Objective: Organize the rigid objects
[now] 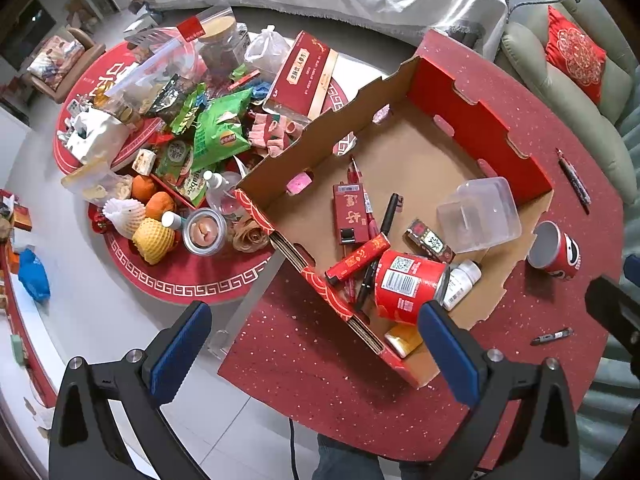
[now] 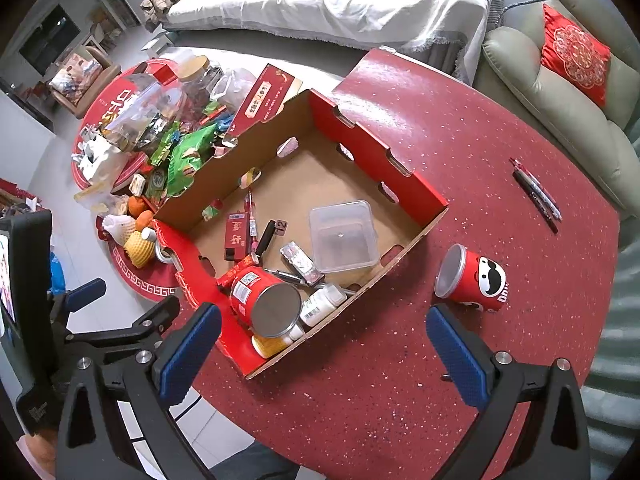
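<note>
A red cardboard box (image 1: 480, 120) (image 2: 380, 152) with a brown inside lies open on the red speckled table (image 1: 320, 368) (image 2: 400, 400). In it are a clear plastic container (image 1: 480, 216) (image 2: 343, 236), a red can (image 1: 408, 284) (image 2: 264, 300) on its side, a white pill bottle (image 1: 462, 280) (image 2: 322, 304), a red pack (image 1: 351, 212) (image 2: 236, 232) and several pens. Right of the box a small red Pringles can (image 1: 556, 250) (image 2: 476, 280) lies on the table. My left gripper (image 1: 316, 356) hovers open over the box's near corner. My right gripper (image 2: 322, 356) is open above the table, holding nothing.
Two pens (image 1: 574, 180) (image 2: 536, 194) lie at the table's far right, and a short marker (image 1: 552, 336) is nearer. Left of the table, round red mats (image 1: 180, 276) carry snack bags, fruit and a jar. A white-covered sofa (image 2: 340, 4) and a green armchair (image 2: 560, 112) stand behind.
</note>
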